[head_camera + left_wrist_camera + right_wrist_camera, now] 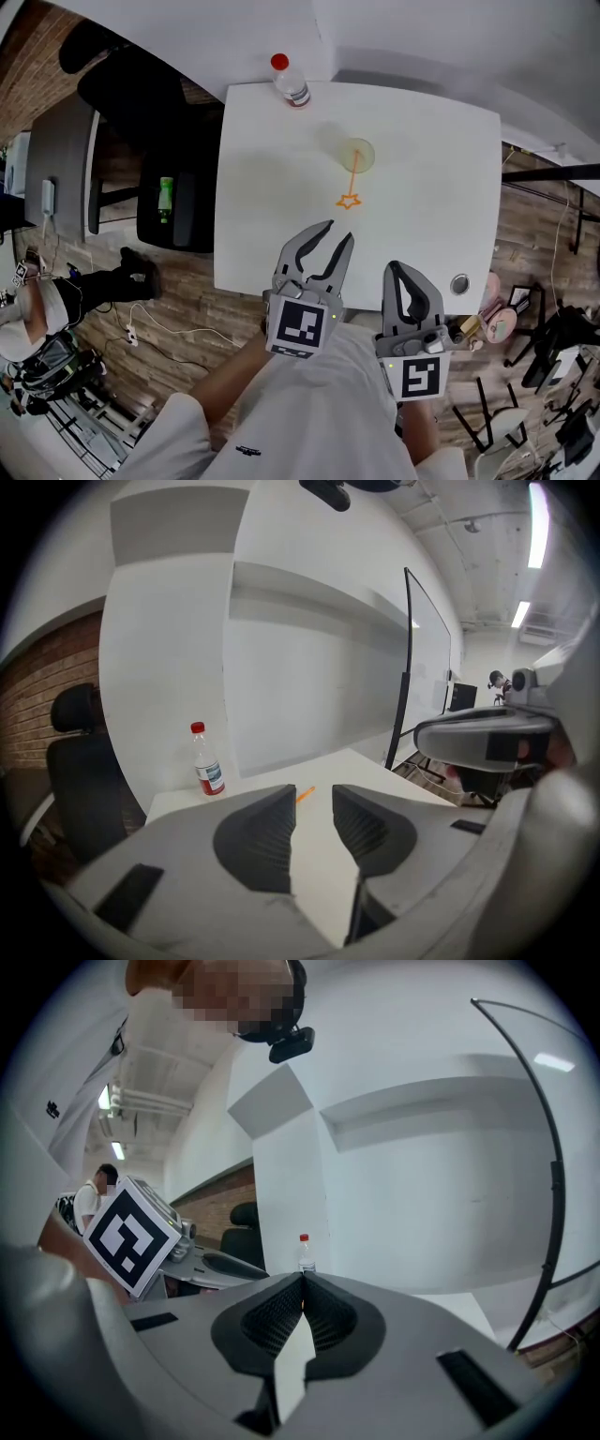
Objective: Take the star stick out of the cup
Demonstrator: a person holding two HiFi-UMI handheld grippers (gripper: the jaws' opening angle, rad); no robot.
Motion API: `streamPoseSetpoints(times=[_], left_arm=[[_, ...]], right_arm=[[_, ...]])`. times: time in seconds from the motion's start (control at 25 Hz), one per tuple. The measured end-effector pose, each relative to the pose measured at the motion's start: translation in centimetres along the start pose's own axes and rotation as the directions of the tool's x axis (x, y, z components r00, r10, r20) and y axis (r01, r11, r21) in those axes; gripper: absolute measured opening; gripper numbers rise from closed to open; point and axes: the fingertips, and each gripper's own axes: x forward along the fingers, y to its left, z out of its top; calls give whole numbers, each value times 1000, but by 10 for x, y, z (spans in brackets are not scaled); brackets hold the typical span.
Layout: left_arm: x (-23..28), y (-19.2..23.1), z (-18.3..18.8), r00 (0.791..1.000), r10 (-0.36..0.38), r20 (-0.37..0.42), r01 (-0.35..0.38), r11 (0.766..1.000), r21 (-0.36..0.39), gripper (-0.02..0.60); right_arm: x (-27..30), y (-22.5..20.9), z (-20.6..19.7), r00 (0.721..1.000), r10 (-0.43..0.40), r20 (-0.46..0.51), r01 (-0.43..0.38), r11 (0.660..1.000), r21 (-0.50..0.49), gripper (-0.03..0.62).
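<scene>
Far left, black chair beside white table. Bottle upright at the far edge. Left gripper released, empty. Orange star stick with one end in clear cup (star end nearest). Right gripper clenched on nothing.

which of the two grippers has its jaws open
The left gripper: its jaws stand apart, gripping nothing. The right gripper has its jaws closed together.
</scene>
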Motion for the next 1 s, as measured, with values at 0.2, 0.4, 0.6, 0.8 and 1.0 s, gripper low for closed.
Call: streamPoseSetpoints(times=[0.2,0.4,0.6,0.8,1.0], left_arm=[[16,5,-3,1000,4,2,-4,998,65,152],[30,11,-8,1000,2,-19,-1,999,51,215],[44,14,-12,999,9,-31,-7,996,94,227],[57,17,-22,998,32,-63,-24,991,128,227],[70,16,-16,998,37,-60,-29,991,128,200]], right_arm=[[1,-10,-14,999,-13,-41,14,1000,18,3],[4,-15,-23,999,-7,-52,8,1000,24,3],[8,-17,-31,998,-1,-64,3,999,40,3],[11,-18,-42,996,0,-84,5,998,69,3],[11,-24,-48,996,-7,-86,14,996,84,3]])
